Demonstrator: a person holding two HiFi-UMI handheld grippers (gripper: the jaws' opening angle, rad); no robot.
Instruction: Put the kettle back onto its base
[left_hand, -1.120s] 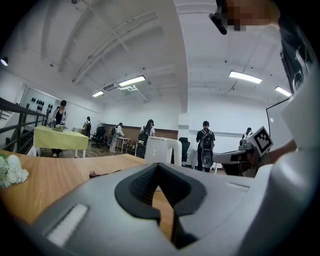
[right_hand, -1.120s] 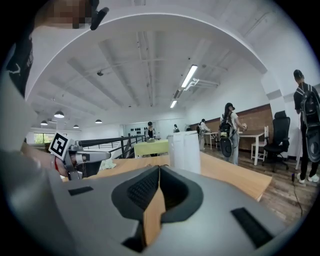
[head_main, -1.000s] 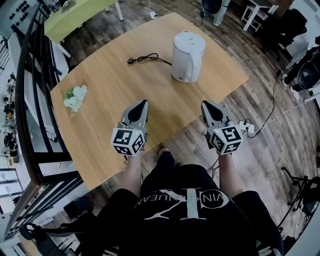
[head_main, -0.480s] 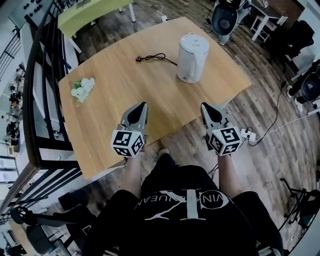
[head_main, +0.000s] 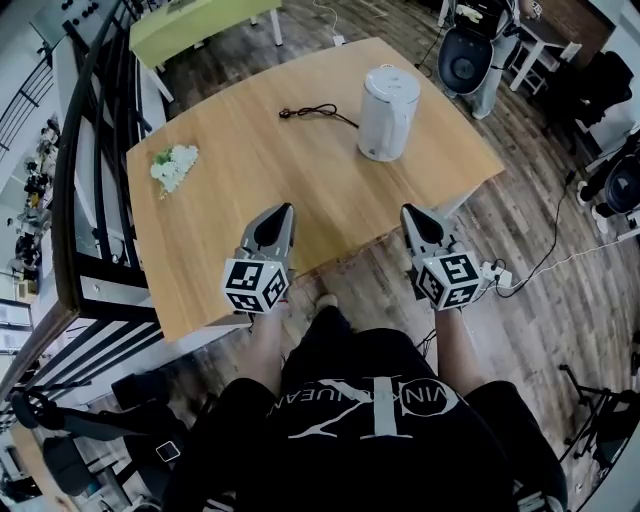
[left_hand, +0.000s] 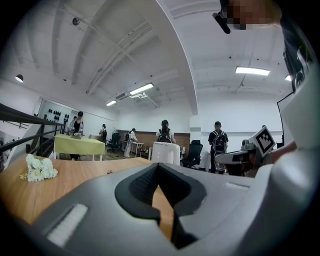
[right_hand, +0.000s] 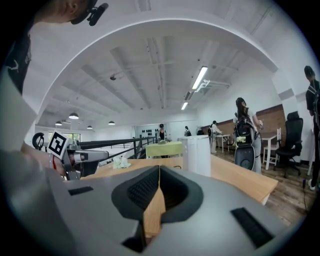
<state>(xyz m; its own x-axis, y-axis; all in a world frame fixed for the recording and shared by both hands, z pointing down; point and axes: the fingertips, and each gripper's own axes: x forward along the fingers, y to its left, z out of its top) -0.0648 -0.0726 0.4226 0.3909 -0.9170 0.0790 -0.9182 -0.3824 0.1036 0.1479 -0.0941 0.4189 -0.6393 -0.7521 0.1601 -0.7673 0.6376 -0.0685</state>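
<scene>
A white electric kettle (head_main: 388, 112) stands upright at the far right of the wooden table (head_main: 250, 200). A black cord (head_main: 310, 113) runs left from its foot; I cannot tell a base apart under it. My left gripper (head_main: 285, 208) is shut and empty over the table's near edge. The right gripper (head_main: 407, 210) is also shut and empty, over the floor just off that edge. The left gripper view shows its jaws (left_hand: 159, 166) closed, with the kettle (left_hand: 165, 152) far ahead. In the right gripper view the jaws (right_hand: 159, 168) are closed and the kettle (right_hand: 198, 155) is ahead, slightly right.
A small bunch of white flowers (head_main: 174, 166) lies at the table's left. A black railing (head_main: 75, 200) runs along the left. A green table (head_main: 200, 20) and an office chair (head_main: 465, 55) stand beyond. A power strip (head_main: 495, 272) lies on the floor at right.
Both grippers have drawn back from the table with the person. The left one, earlier well over the tabletop, now hangs at its near edge. Both stay shut. The kettle has not moved.
</scene>
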